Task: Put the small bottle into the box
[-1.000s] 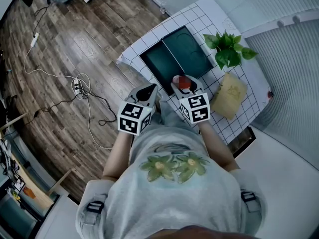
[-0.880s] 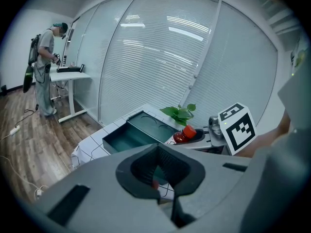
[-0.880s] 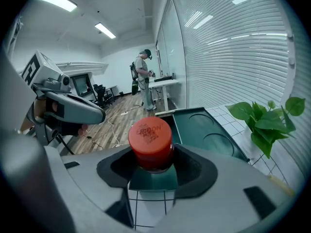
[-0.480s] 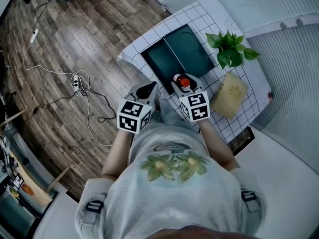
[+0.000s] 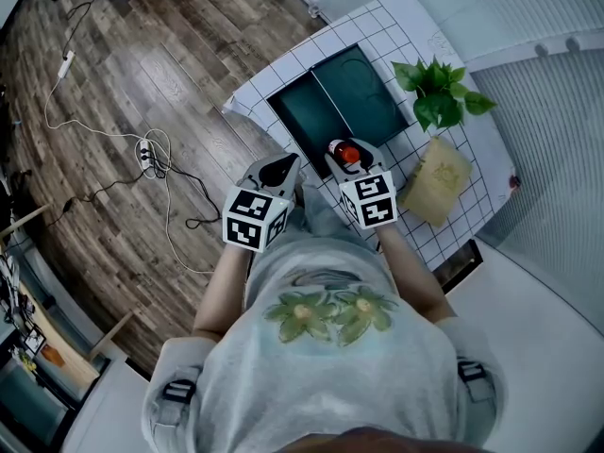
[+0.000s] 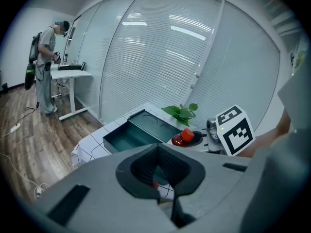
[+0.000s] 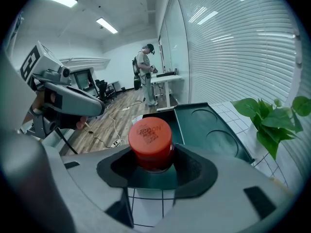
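Cap upward, the bottle (image 7: 150,139) is carried with its long axis near upright, and the red cap's top is turned toward the right gripper's own camera. It is pinched at the body between the jaws of the right gripper (image 5: 348,155), which are spread only as far as the bottle's width, with the black pads (image 7: 195,168) pressed on both sides. In the head view the bottle is seen above the near edge of the box (image 5: 304,119), which lies open on the table (image 5: 396,28) at 11 o'clock from the bottle, its lid (image 5: 360,91) folded out flat beside it. A plant (image 5: 436,92) is seen at 2 o'clock from the bottle and a bag (image 5: 436,179) at 4 o'clock.

The left gripper (image 5: 276,170) is held at 9 o'clock from the right one, off the table's edge. Its jaws are pressed together and nothing is gripped between them.

Against the frame one second earlier, little is changed: the bottle is kept in the same grip, the right gripper is found only very slightly nearer the box, and the left gripper is left where it was.
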Demonstrator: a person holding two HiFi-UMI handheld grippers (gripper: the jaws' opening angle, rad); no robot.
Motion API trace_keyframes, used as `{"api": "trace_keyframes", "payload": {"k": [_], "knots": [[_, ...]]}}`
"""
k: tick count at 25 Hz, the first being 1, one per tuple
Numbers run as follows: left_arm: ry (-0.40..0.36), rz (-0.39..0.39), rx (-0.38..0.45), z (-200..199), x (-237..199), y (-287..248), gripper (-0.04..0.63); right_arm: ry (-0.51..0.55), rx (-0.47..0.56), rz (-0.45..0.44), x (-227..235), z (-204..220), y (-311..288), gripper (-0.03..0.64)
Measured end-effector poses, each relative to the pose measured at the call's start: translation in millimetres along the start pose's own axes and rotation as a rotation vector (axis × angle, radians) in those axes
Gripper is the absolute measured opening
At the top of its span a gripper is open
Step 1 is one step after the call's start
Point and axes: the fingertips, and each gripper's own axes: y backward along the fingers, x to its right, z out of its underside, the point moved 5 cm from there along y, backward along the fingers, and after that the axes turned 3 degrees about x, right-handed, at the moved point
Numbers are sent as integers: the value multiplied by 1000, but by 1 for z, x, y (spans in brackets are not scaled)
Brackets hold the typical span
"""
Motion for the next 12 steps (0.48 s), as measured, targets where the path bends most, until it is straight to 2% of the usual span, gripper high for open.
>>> {"api": "trace_keyframes", "payload": {"k": [12], "knots": [[4,-1,-9,-1,-1,-6,5,4,-23,-3,5,6,-8,218]]}}
